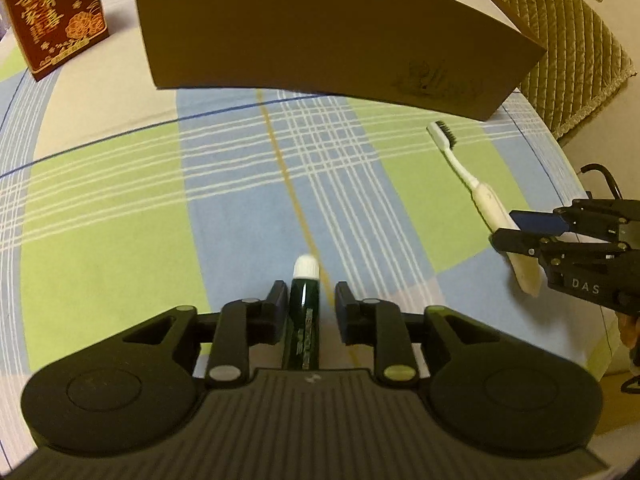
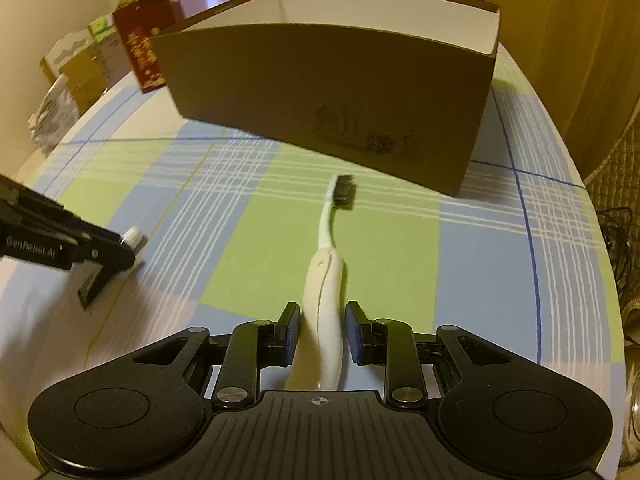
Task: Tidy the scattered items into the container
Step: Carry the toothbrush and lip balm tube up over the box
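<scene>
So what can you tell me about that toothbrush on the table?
The toothbrush is white and looks like plastic, with a thick cream-toned handle, a thin neck and a head of dark bristles. It lies on the checked tablecloth, head pointing toward the brown box without touching it. Its handle sits between the fingers of the right gripper, with a gap on each side, so it is not clamped.

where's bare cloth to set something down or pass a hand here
The widest free patch is mid-cloth, bordered by the box, toothbrush and green tube. More lies left, below the red carton. The far left edge is crowded with packages.
</scene>
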### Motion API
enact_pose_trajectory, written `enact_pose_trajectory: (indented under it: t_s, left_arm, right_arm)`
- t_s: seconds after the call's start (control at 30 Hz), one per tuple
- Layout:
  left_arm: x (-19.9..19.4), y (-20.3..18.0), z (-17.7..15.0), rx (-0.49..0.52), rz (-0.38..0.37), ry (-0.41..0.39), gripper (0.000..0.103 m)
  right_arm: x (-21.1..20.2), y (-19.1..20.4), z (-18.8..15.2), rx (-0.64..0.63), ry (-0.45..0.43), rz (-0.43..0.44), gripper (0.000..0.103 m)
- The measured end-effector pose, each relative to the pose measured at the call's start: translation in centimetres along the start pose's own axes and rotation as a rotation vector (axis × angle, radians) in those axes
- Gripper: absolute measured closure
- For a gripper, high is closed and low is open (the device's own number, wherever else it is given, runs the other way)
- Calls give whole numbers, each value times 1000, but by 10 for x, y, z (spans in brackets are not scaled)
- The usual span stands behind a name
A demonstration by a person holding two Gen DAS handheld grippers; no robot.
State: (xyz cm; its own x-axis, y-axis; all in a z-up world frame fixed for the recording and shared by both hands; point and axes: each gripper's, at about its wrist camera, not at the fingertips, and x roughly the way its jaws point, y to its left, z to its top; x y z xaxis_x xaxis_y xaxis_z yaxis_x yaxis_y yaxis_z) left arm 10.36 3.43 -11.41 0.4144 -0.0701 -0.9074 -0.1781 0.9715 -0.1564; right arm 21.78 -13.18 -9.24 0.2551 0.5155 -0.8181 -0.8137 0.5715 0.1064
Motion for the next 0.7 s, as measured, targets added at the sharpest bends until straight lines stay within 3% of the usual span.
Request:
enact_pose_trajectory:
  t_s: [0.03, 0.1, 0.13, 0.17, 0.33, 0.4, 0.5, 0.57, 0.7]
  left_arm:
    - [2, -2, 2, 3, 2, -3, 80]
    - [4, -4, 3, 12, 9, -9, 80]
    - [5, -5, 4, 16, 11, -11, 80]
    - [6, -6, 4, 21, 14, -11, 81]
    - [4, -10, -1, 50, 27, -21, 81]
    - [4, -9, -1, 45, 28, -24, 81]
    - [4, -9, -1, 40, 28, -26, 81]
    - [4, -9, -2, 40, 29, -28, 81]
    - [3, -12, -4, 53, 39, -29, 81]
  right_arm:
    - [1, 0, 2, 4, -6, -4, 72]
    - [4, -1, 4, 7, -18, -13, 54]
    - [5, 0, 5, 11, -29, -29, 23]
    - [6, 1, 6, 11, -42, -42, 19]
    - [17, 9, 4, -46, -31, -66, 19]
    - [19, 12, 4, -68, -40, -73, 23]
    - [20, 15, 6, -92, -53, -67, 43]
    - [21, 20, 8, -122, -53, -61, 81]
    - [20, 28, 9, -147, -28, -52, 81]
